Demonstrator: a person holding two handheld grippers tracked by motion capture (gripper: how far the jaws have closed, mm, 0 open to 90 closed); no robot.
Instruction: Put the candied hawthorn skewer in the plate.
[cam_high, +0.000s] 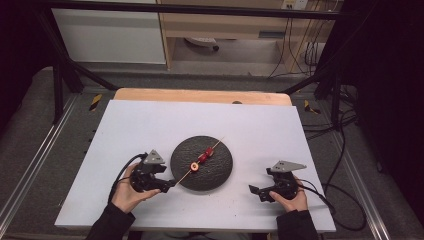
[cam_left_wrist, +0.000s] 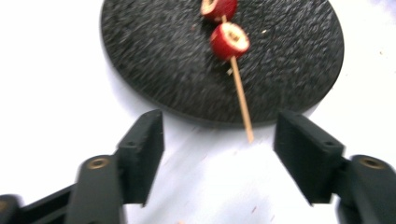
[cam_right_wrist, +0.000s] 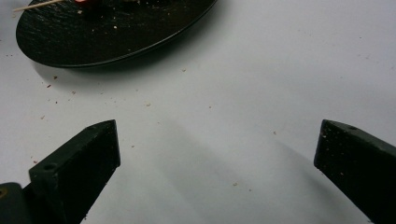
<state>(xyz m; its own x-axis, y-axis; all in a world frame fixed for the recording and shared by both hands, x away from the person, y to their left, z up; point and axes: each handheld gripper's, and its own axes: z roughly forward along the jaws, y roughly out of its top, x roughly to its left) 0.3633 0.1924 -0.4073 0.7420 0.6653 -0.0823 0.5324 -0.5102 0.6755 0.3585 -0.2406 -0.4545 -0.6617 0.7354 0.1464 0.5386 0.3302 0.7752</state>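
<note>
A round black plate (cam_high: 220, 172) lies in the middle of the white board. Across it rests a thin wooden skewer (cam_high: 186, 175) carrying red fruit slices (cam_high: 202, 158). In the left gripper view the skewer (cam_left_wrist: 241, 98) runs off the plate's (cam_left_wrist: 154, 56) near rim, two red slices (cam_left_wrist: 229, 41) on it. My left gripper (cam_high: 170, 184) sits just left of the plate, open, its jaws either side of the skewer's free end without touching it (cam_left_wrist: 218, 135). My right gripper (cam_high: 253, 191) rests open on the board right of the plate (cam_right_wrist: 93, 32), nothing between its jaws (cam_right_wrist: 217, 149).
The white board (cam_high: 150, 125) lies on a wooden table whose far edge (cam_high: 200, 95) shows beyond it. Small crumbs dot the board near the plate. Cables (cam_high: 345, 150) trail on the floor at the right; black frame legs stand at both back corners.
</note>
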